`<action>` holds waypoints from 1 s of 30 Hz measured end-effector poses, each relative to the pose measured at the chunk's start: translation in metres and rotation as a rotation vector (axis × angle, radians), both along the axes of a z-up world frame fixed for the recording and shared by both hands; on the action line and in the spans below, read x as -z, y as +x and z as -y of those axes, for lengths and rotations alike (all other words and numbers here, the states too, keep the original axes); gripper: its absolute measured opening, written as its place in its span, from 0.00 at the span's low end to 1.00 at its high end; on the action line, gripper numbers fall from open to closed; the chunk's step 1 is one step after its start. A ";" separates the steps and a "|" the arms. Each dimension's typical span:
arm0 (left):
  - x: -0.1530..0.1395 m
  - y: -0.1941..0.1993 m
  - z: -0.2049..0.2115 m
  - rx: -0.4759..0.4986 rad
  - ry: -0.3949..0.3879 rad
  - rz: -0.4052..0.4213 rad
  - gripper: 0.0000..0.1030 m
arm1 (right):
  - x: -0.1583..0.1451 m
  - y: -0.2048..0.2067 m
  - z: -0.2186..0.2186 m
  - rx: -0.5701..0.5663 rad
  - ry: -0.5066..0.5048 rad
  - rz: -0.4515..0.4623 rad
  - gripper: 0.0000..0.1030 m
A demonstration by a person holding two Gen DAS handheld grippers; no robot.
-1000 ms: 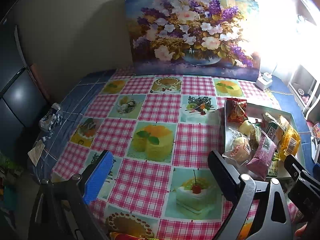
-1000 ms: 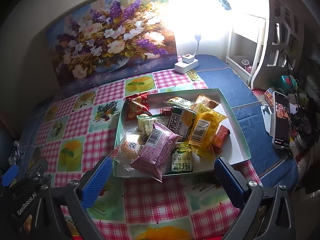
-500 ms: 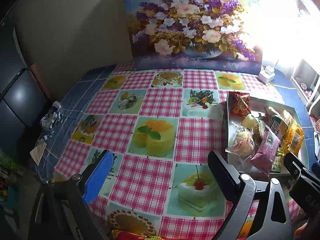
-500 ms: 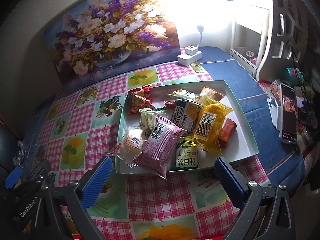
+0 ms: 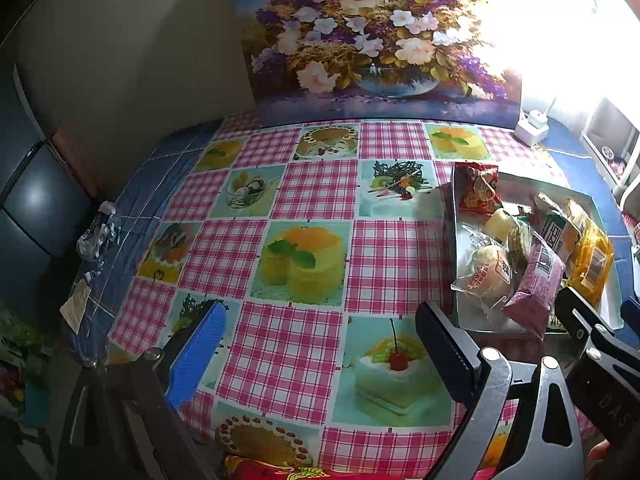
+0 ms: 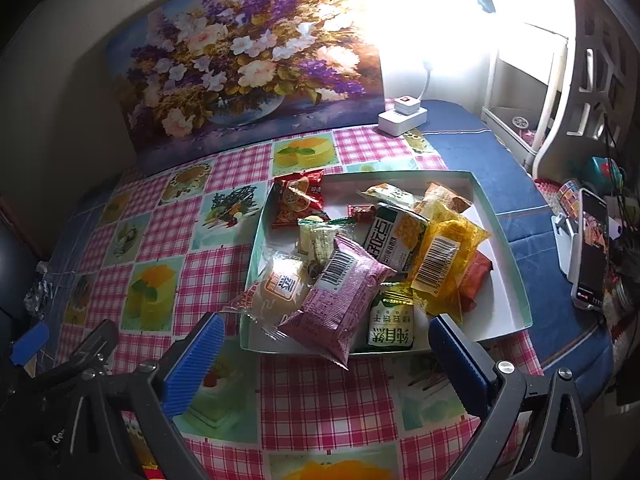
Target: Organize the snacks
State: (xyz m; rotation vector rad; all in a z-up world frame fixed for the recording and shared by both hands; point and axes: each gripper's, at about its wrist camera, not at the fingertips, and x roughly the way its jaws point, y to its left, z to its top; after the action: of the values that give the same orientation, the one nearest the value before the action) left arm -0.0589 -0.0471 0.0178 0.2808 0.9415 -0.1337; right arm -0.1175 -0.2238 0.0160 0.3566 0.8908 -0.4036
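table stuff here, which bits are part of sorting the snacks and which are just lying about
Part of the job:
white tray
pink packet
yellow packet
red packet
wrapped bun

Just lying about:
flower painting
white power adapter
phone on stand
crumpled wrapper

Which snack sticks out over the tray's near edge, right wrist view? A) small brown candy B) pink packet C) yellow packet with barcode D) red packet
B: the pink packet lies across the near wall of the tray, with its lower corner out over the checked tablecloth. The open fingers of the right gripper stand either side of it without touching.
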 end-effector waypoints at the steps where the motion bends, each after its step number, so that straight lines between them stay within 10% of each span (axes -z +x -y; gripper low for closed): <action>1: 0.000 0.000 0.001 0.002 0.004 0.001 0.93 | 0.001 0.001 0.000 -0.005 0.003 -0.001 1.00; 30: 0.001 0.011 -0.011 -0.060 -0.002 0.007 0.93 | 0.001 0.008 -0.004 -0.026 -0.037 0.003 1.00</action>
State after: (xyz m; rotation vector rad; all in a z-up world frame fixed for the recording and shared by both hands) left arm -0.0481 -0.0362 0.0172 0.2509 0.9421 -0.0782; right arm -0.1096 -0.2194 0.0150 0.3117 0.8831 -0.3949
